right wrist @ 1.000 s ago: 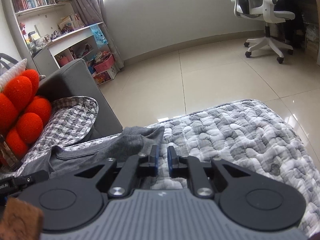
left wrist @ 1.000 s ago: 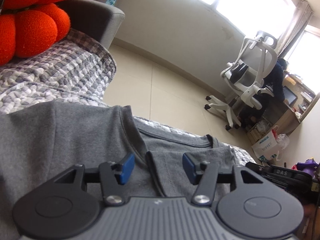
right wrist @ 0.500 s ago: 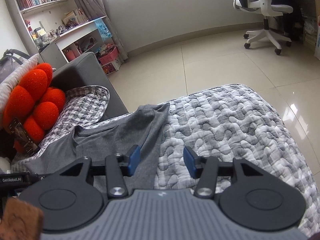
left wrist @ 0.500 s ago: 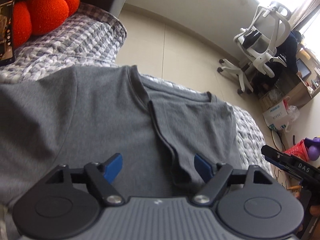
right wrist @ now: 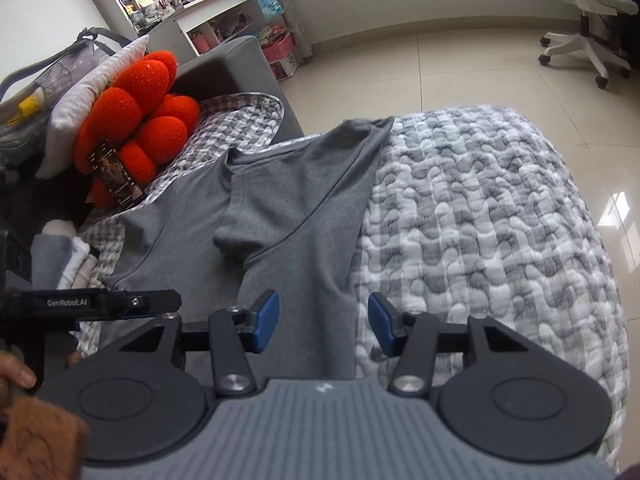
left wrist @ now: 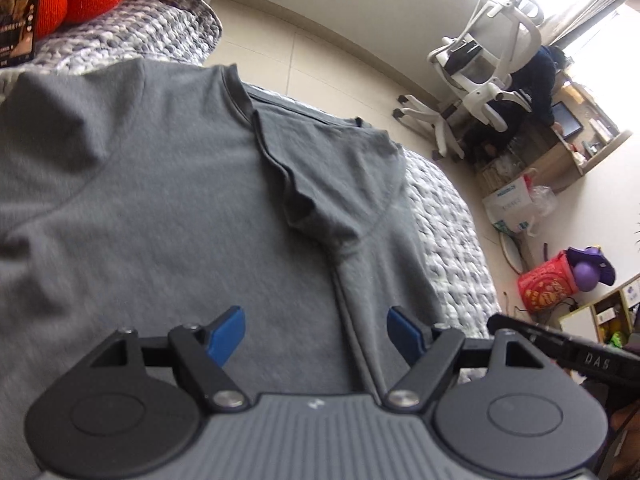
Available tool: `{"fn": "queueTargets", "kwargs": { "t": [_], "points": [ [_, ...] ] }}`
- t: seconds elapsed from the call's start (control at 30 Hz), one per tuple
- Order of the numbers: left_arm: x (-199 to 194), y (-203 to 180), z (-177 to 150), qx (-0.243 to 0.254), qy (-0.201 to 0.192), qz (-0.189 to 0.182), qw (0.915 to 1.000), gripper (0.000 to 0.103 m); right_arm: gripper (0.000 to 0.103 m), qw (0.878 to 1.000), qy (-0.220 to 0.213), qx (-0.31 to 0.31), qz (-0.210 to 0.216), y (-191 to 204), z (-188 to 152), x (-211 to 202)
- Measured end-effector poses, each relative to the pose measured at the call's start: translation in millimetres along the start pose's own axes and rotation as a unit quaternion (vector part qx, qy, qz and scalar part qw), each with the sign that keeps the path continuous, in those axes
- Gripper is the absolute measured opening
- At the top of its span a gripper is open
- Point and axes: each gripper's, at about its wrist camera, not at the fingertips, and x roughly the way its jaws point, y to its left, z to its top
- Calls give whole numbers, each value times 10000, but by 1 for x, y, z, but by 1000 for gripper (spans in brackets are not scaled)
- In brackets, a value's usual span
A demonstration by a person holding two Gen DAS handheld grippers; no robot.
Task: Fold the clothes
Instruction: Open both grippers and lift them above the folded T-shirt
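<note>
puffy orange plush cushion [right wrist: 132,120] far left, grey cotton t-shirt [right wrist: 288,208] flat on the grey-white quilted bedcover [right wrist: 480,216], left gripper [left wrist: 316,332] wide and empty above it, right gripper [right wrist: 324,322] half-spread, empty, over the shirt's right edge, bare quilt beyond

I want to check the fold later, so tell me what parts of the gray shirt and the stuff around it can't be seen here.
- Gray shirt, lower part: left wrist view, hidden behind the gripper body; its left side is cut by the frame edge.
- Gray shirt hem: right wrist view, hidden the same way.
- Folded clothes: right wrist view, partly behind the other gripper.
- Dark card against the orange cushion: print too small.
</note>
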Motion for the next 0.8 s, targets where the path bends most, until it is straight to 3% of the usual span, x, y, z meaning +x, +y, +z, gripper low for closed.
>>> {"fn": "queueTargets", "kwargs": {
  "t": [0.17,0.27,0.43,0.7,0.8],
  "points": [
    [-1,-5,-19,90,-71,-396,9992,78,54,9993,132,115,319,3,-29,-14],
    [2,-9,-24,193,-66,-484,9986,78,54,9989,-16,228,421,1,-48,-20],
    [3,-8,-28,226,-123,-453,9986,75,54,9998,180,89,37,2,-63,-19],
    [-10,-11,-33,531,-131,-655,9964,74,54,9976,86,244,647,-12,-77,-33],
    [-8,-9,-34,557,-45,-538,9970,73,54,9952,100,176,956,-12,-79,-34]
  ]
}}
